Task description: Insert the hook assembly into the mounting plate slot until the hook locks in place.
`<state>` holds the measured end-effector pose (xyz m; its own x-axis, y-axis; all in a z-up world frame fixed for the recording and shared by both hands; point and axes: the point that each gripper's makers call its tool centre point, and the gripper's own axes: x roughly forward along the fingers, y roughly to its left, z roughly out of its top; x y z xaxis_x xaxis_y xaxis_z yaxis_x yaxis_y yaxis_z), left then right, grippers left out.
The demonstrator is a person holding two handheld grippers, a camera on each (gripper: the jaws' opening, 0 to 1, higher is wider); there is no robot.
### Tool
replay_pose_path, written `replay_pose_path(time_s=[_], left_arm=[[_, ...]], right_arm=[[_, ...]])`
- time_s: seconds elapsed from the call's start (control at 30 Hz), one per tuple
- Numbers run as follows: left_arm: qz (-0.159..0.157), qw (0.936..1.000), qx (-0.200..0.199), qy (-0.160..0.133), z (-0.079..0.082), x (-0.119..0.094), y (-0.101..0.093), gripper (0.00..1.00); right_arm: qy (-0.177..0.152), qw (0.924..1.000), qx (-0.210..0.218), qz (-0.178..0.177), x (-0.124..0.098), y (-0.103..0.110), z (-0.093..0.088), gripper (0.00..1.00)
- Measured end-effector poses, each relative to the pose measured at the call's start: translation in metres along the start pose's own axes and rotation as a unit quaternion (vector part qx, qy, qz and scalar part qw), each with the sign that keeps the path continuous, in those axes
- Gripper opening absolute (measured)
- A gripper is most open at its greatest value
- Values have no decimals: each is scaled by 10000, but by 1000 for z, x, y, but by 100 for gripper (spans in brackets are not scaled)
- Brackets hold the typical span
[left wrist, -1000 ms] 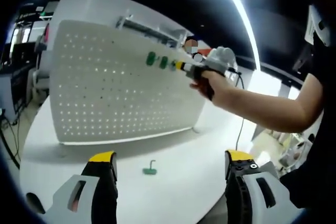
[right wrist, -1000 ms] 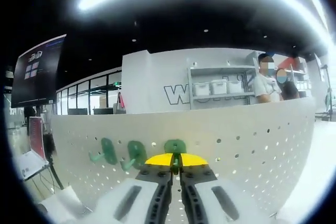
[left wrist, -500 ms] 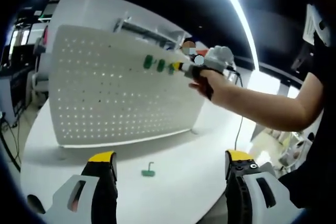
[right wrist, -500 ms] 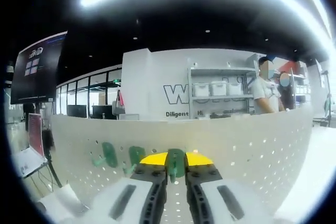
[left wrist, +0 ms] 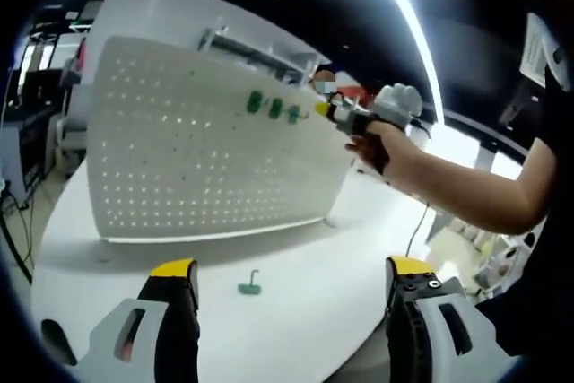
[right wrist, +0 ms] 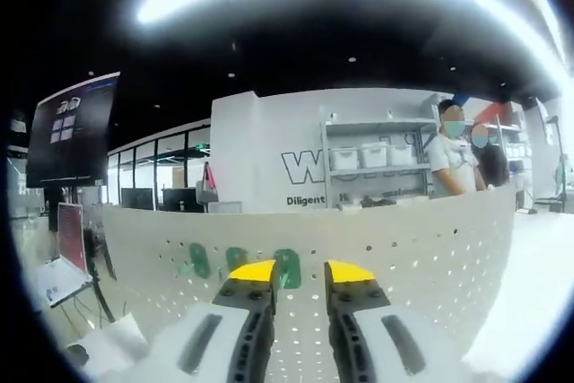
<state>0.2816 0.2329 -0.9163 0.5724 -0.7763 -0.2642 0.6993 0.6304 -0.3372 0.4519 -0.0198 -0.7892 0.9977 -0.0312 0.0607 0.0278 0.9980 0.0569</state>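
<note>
White and round, the tabletop (left wrist: pixel 296 311) carries an upright white perforated mounting plate (left wrist: pixel 179 159), with a dark ceiling crossed by bright strip lights overhead. Three green plastic hooks (left wrist: pixel 274 108) sit in a row near the plate's upper right in the left gripper view, and the right gripper (left wrist: pixel 334 111), held in a person's hand (left wrist: pixel 375 139), is just beside the rightmost one, its jaws parted with a gap between the yellow tips. From the right gripper view, the right gripper (right wrist: pixel 292 273) frames that rightmost green hook (right wrist: pixel 287 267) between its spread yellow tips; whether either tip touches the hook cannot be told. Two more green hooks (right wrist: pixel 218 260) hang on the plate to its left. One loose green hook (left wrist: pixel 250 286) lies on the table in front of the plate, well apart from the left gripper (left wrist: pixel 287 280), whose jaws stand wide and hold nothing. Beyond the plate's top edge are a white shelf unit with bins (right wrist: pixel 375 165), two people (right wrist: pixel 466 154) at far right, and a dark monitor (right wrist: pixel 72 127) at far left
</note>
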Motion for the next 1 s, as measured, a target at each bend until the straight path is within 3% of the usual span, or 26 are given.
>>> replay_pose_path(time_s=[0.13,0.27,0.3,0.5,0.67,0.87,1.0], left_arm=[[32,10000,-10,88,-7,-1,0,88],[66,9999,-84,136,-13,-1,2,88],[56,9998,-117,120,-13,-1,1,88],[106,9998,-128,144,-15,-2,3,88],[146,9997,-132,155,-16,-5,5,88],[175,9994,-213,208,-21,-9,5,89],[201,9991,-240,297,-29,-10,4,89]], right_arm=[[95,9999,-47,47,-15,-2,-9,19],[350,9991,-139,196,-31,-1,-30,21],[631,9971,-255,347,-39,3,-48,21],[1178,9894,-499,693,-66,11,-89,24],[1838,9743,-535,1187,-96,20,-129,25],[2102,9702,-444,1116,-123,5,-147,27],[2227,9706,-268,875,-139,-11,-155,28]])
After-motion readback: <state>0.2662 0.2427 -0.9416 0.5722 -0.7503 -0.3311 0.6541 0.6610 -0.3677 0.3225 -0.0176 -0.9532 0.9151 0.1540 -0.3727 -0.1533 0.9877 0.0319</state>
